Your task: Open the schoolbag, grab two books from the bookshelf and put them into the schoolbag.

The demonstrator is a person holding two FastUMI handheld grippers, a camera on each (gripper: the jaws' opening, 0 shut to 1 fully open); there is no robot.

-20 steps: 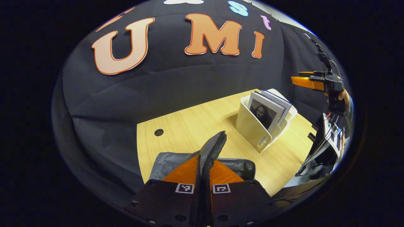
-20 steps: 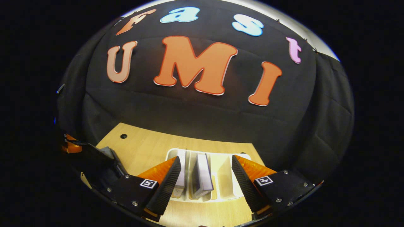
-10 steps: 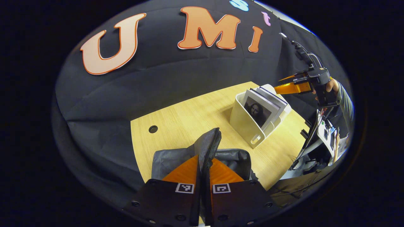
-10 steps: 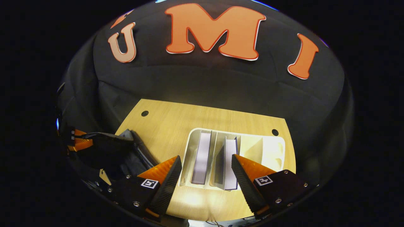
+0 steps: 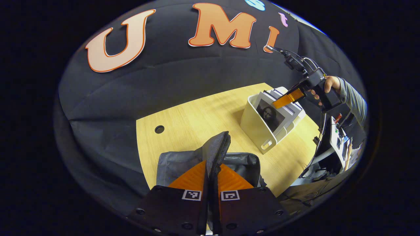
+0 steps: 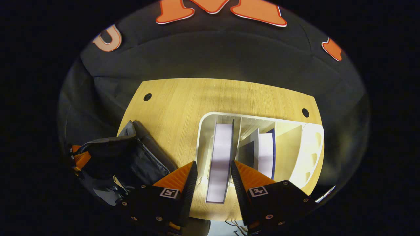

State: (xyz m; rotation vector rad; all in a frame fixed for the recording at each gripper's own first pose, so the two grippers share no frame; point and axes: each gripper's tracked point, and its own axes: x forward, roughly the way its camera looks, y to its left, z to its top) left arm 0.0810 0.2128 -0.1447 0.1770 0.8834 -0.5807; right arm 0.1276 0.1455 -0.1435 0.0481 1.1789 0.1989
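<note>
In the left gripper view my left gripper [image 5: 212, 164] is shut on the raised zipper edge of the grey schoolbag [image 5: 174, 164], holding the flap up. The white bookshelf [image 5: 257, 129] stands to the right on the table with books [image 5: 269, 113] leaning in it. A hand [image 5: 329, 86] holds my right gripper [image 5: 288, 97] just above those books. In the right gripper view my right gripper [image 6: 213, 164] looks down, open, its fingers either side of the top of the left book [image 6: 222, 147]. A second book [image 6: 266, 152] leans one slot to the right. The schoolbag [image 6: 134, 160] lies at the left.
The bookshelf's rounded right end [image 6: 315, 147] has bare compartments. The wooden table [image 6: 203, 98] has cable holes [image 6: 147, 97] near its back corners. A stand with cables [image 5: 338, 141] is beyond the table's right edge.
My right gripper has come down and tilted over the bookshelf, lined up on the left book, and its fingers have narrowed. My left gripper keeps its hold on the bag's edge.
</note>
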